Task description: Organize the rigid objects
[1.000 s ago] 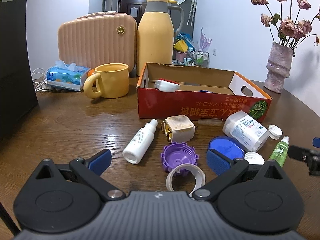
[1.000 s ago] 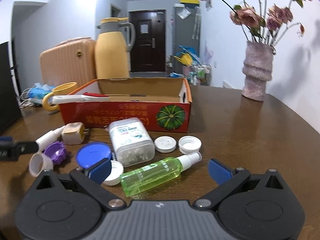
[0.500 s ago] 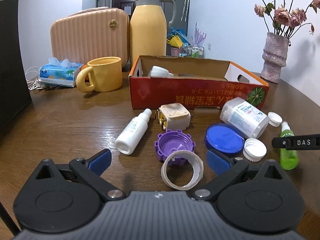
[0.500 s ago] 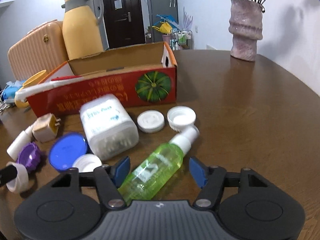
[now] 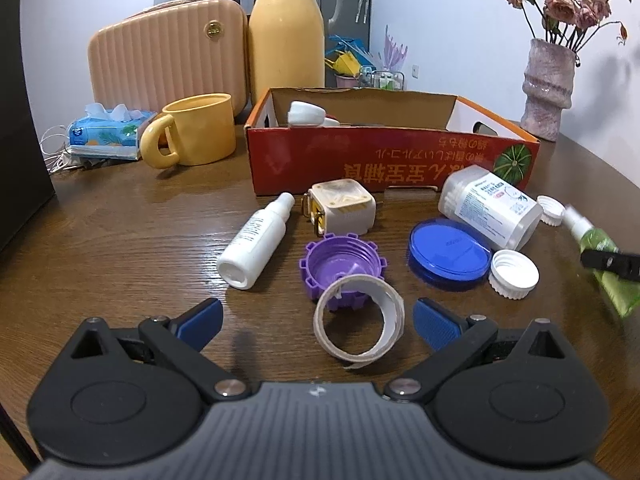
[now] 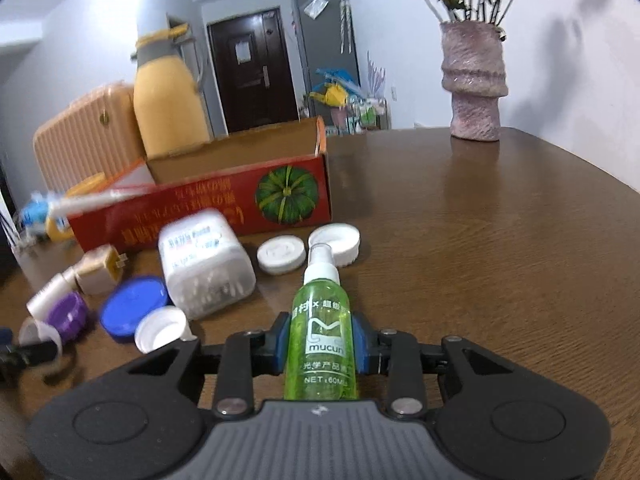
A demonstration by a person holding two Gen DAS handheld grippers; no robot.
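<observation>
A: Nearest in the right wrist view: right tool (image 6: 322, 350) pinching the green spray bottle (image 6: 322, 342) on both sides with its blue pads (image 6: 283, 344), nozzle pointing away, bottle base hidden behind the tool body.

B: And from the left wrist view?

A: Only a blurred stretch of the green bottle at the right edge (image 5: 608, 276), crossed by a dark finger of the right tool (image 5: 610, 264). Left tool (image 5: 316, 318) spread wide, low over the bench (image 5: 120, 240), tape ring (image 5: 359, 320) lying between its pads, touching neither.

B: Further out?

A: Purple cap (image 5: 342, 264) just behind the ring, white spray bottle (image 5: 258, 242) to its left, plug adapter (image 5: 342, 208), blue lid (image 5: 448, 252), white cap (image 5: 514, 274), cotton-swab jar (image 5: 490, 210) on its side. Smeared by motion in the right view, sharp in the left.

B: Beyond that?

A: Red cardboard box (image 5: 360, 164), a white item (image 5: 306, 112) poking above its wall, remainder of the contents hidden. Hard to identify.
</observation>
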